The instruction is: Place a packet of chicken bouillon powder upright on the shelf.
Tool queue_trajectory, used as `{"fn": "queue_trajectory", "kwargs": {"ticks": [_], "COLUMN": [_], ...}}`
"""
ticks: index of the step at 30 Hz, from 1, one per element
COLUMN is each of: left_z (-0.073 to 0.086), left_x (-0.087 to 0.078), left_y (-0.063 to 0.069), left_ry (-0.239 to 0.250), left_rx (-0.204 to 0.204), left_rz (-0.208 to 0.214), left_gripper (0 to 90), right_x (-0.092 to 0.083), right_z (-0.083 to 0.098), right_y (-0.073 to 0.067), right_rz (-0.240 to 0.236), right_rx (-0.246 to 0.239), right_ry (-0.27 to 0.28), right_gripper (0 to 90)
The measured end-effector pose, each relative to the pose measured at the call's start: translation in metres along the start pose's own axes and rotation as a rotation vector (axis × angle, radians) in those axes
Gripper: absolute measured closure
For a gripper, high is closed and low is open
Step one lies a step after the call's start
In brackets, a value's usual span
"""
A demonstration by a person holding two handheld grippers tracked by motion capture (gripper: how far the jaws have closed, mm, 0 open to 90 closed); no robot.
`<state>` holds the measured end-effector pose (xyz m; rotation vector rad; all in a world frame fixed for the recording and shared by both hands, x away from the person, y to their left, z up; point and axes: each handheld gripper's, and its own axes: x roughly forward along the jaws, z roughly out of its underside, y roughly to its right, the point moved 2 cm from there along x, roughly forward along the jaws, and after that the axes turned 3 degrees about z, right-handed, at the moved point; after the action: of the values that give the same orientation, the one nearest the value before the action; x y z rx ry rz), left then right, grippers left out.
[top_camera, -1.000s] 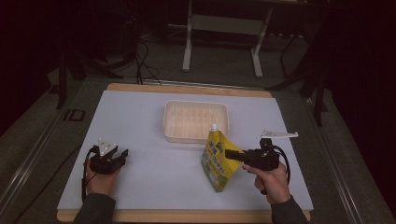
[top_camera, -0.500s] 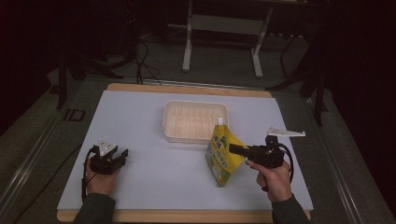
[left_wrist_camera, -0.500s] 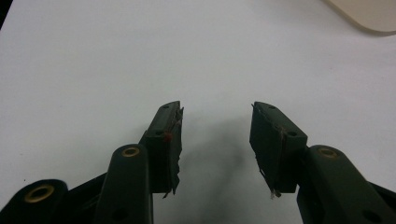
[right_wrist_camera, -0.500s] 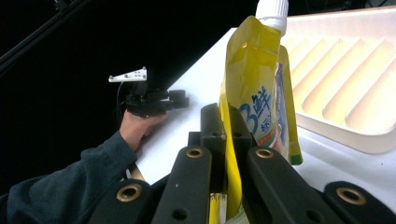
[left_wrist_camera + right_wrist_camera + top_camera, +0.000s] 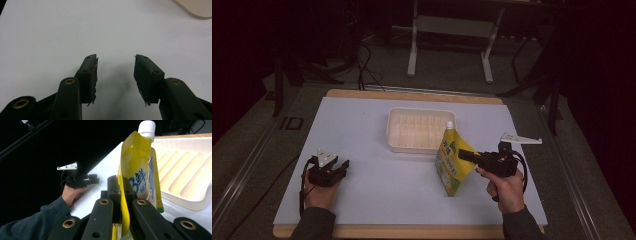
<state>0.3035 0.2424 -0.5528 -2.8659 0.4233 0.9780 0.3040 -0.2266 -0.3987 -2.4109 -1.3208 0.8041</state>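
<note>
At the right half of the white table mat [image 5: 362,130], the yellow plastic spouted pouch with a white screw cap [image 5: 452,162] now stands clearly more upright than it did a second ago, when it leaned with its cap tipped toward the tray and its body sagging low; the right gripper [image 5: 463,154] has drawn it a little to the right and lifted it, so the bottom corner only just meets the mat, if it touches at all. The right gripper view settles the grip: the two black jaws are pinched tight on the pouch's side seam [image 5: 123,202], with the cap [image 5: 147,126] high above them. The judgement is that the pouch is in hand and being carried or stood up, most likely on its way to the shallow cream plastic tray with a ribbed floor [image 5: 393,131], which sits just behind it, its near rim beside the pouch's cap end. The left gripper [image 5: 343,165] has kept its place near the mat's left front, and its own view shows the jaws standing wide apart over bare mat, with nothing between the pads [image 5: 89,75]. For room, the tray's raised rim is the edge to clear, so the pouch would have to go up and over rather than slide. The mat's right edge and the wooden board's front lip [image 5: 412,232] lie close to the right hand [image 5: 504,187], while the middle between the two hands lies open.
</note>
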Motion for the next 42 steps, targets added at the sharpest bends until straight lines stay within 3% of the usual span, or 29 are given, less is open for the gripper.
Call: {"fn": "queue_trajectory", "kwargs": {"ticks": [42], "left_z": [0.000], "left_x": [0.000], "left_y": [-0.001], "left_ry": [0.003], "left_rx": [-0.013], "left_rz": [0.003], "left_gripper": [52.7], "right_x": [0.025], "right_z": [-0.024], "right_y": [-0.016], "right_rz": [-0.019], "right_rx": [-0.028], "right_ry": [0.040], "right_gripper": [90.0]}}
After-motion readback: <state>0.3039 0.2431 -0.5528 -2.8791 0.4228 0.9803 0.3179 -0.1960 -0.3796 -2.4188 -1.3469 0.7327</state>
